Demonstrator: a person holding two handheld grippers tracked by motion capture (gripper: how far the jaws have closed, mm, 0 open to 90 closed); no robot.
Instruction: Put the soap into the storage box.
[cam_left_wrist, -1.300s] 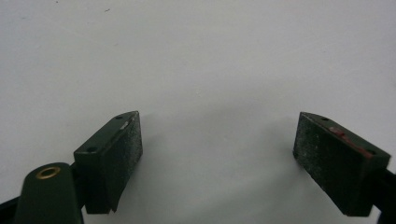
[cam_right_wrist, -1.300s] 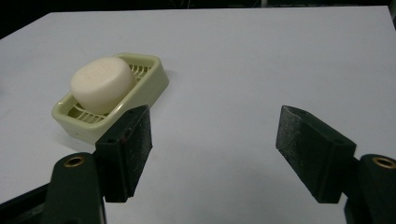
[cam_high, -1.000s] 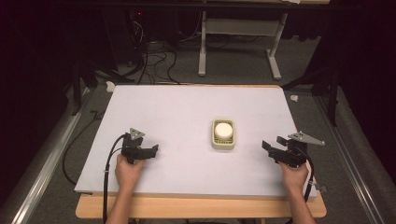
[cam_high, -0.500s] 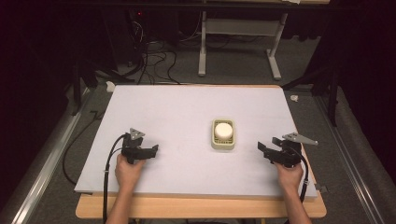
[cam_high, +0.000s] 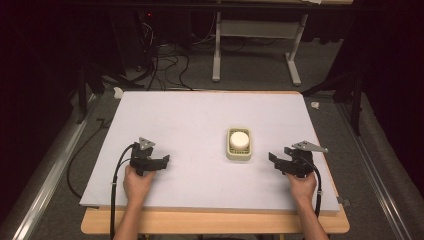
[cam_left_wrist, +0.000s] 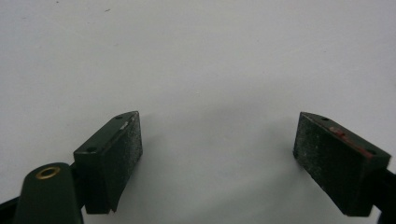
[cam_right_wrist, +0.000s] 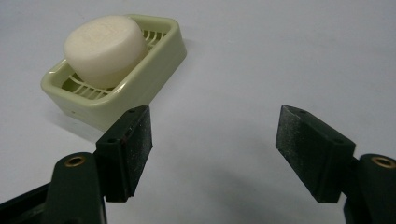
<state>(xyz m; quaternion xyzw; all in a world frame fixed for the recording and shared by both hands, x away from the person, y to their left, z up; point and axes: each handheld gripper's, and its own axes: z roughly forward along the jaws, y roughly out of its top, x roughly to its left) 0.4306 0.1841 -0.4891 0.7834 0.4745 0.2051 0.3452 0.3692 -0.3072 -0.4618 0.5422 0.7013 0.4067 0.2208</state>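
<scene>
A pale green soap dish (cam_high: 239, 151) lies on the white table top (cam_high: 200, 125), right of centre, with a round white soap bar (cam_high: 239, 139) in it. In the right gripper view the dish (cam_right_wrist: 140, 74) and the soap (cam_right_wrist: 103, 44) lie just beyond the left jaw. My right gripper (cam_high: 274, 160) is open, low over the table, a short way right of the dish; in its own view the gripper (cam_right_wrist: 212, 149) has nothing between the jaws. My left gripper (cam_high: 162, 162) rests near the front left, open and empty, and its own view shows the gripper (cam_left_wrist: 217, 158) over bare table.
The white top sits on a wooden table whose front edge (cam_high: 215, 222) shows below the hands. Beyond the far edge stand a grey metal stand (cam_high: 255, 45) and cables (cam_high: 160, 55) on the floor. A metal rail (cam_high: 50, 190) runs along the left side.
My right gripper has moved left, toward the soap dish. The left gripper has stayed in place.
</scene>
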